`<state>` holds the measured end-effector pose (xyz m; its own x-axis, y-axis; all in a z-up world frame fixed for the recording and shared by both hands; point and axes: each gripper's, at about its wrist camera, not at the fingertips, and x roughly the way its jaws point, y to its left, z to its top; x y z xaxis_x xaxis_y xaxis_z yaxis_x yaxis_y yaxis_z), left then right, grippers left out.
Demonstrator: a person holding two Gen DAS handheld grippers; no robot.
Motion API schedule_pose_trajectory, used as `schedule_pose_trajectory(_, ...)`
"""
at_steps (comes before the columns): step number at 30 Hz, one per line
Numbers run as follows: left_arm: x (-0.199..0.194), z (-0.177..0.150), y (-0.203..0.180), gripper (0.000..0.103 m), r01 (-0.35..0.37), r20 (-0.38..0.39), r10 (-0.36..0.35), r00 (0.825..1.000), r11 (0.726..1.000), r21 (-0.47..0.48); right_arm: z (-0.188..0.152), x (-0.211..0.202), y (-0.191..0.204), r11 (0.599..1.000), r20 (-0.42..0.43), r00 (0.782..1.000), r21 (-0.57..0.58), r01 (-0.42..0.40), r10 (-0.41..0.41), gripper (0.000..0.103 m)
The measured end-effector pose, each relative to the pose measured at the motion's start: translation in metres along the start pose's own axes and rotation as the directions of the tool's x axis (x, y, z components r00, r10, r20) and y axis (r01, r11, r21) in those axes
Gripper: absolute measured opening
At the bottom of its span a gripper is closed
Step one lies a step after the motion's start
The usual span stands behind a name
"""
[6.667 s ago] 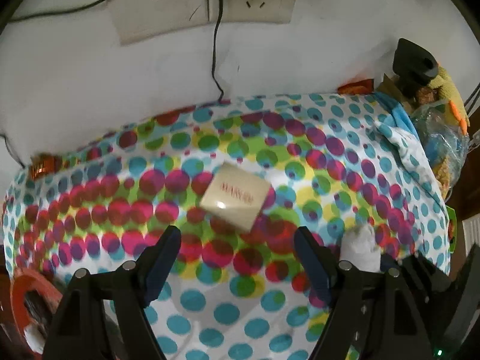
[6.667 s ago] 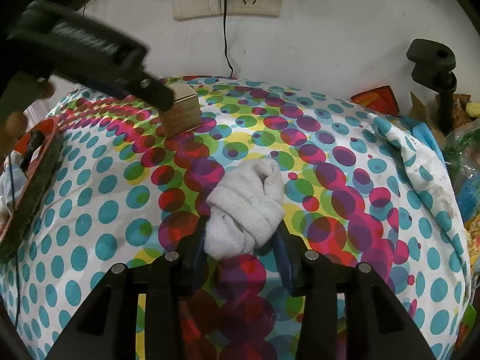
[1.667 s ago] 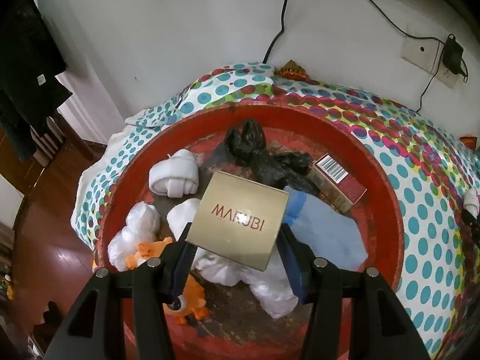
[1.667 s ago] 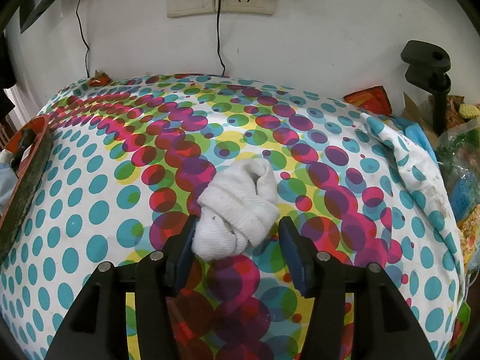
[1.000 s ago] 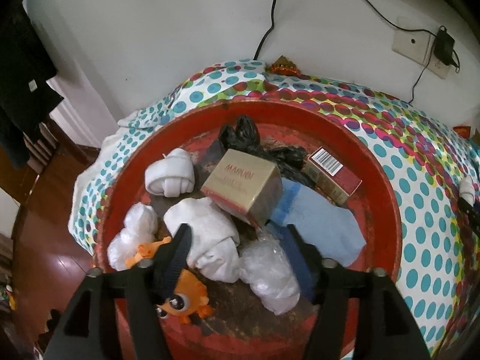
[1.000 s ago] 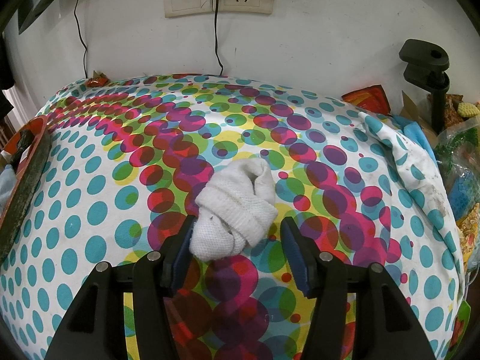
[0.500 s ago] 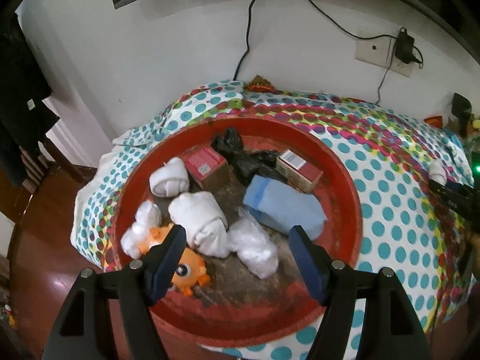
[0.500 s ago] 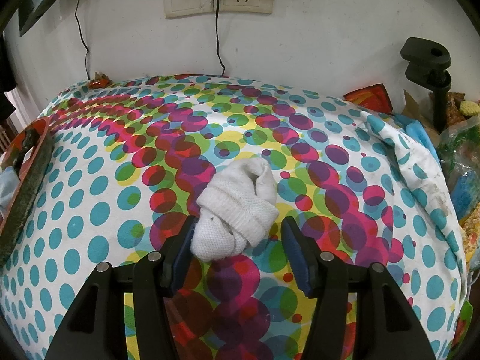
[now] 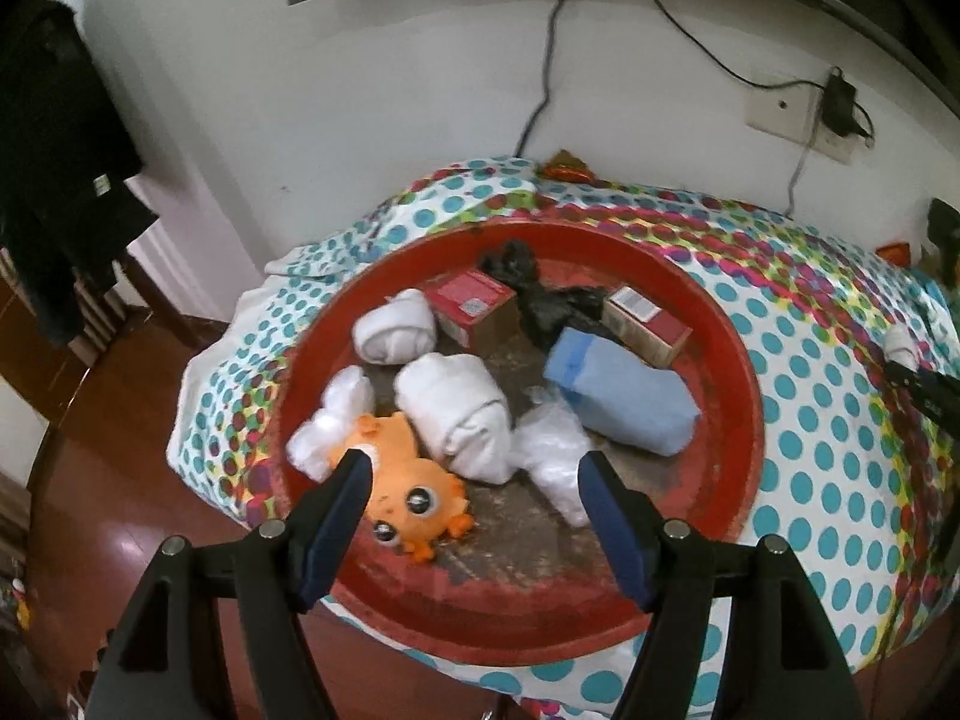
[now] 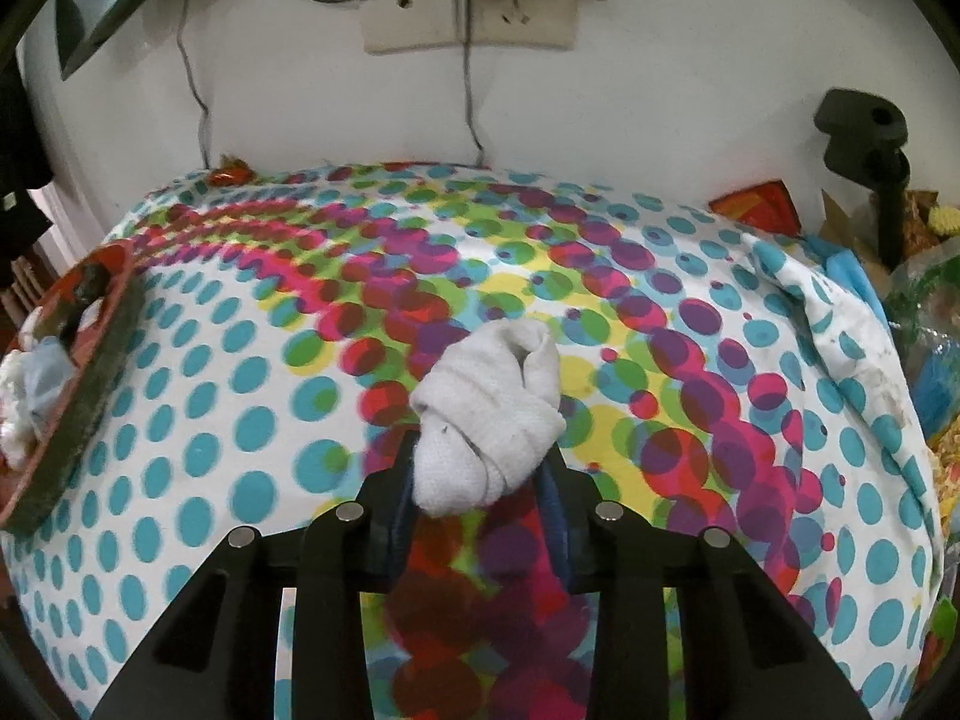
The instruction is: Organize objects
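My left gripper [image 9: 474,474] is open and empty, held above the near side of a round red tray [image 9: 744,396]. In the tray lie the red-topped box [image 9: 471,303], a second box [image 9: 645,321], rolled white socks [image 9: 456,414], a blue packet [image 9: 621,393], a black bag [image 9: 540,294], white plastic bags [image 9: 552,456] and an orange plush toy [image 9: 402,492]. My right gripper [image 10: 480,474] is shut on a rolled white sock [image 10: 489,414] on the dotted tablecloth [image 10: 240,372]. The tray's edge shows in the right wrist view [image 10: 90,384] at the far left.
The table stands against a white wall with sockets [image 10: 471,18] and hanging cables. A black clamp stand [image 10: 864,144], a red packet [image 10: 759,207] and bags of clutter [image 10: 924,360] sit at the right end. Wooden floor [image 9: 120,468] lies beyond the table's left edge.
My left gripper has let go of the box into the tray and pulled back and up. My right gripper has closed onto the white sock.
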<state>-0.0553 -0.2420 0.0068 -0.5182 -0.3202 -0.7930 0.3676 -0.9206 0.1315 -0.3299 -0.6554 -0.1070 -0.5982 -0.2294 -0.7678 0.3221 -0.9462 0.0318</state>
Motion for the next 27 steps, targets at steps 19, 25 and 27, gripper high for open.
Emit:
schedule_pose_trajectory(19,0.012,-0.013,0.014,0.073,-0.040,-0.039,0.039,0.998,0.999,-0.019,0.041,-0.035,0.168,0.938,-0.006,0.955,-0.185,-0.293,0.297,0.034)
schedule_pose_trajectory(25,0.013,-0.016,0.023,0.073,-0.044,-0.052,0.041,0.998,0.998,-0.045,0.048,-0.024,0.248,0.892,-0.061,0.936,-0.287,-0.349,0.347,0.035)
schedule_pose_trajectory(27,0.014,-0.017,0.027,0.073,-0.046,-0.058,0.043,0.997,0.997,-0.054,0.047,-0.021,0.261,0.885,-0.073,0.932,-0.296,-0.360,0.354,0.035)
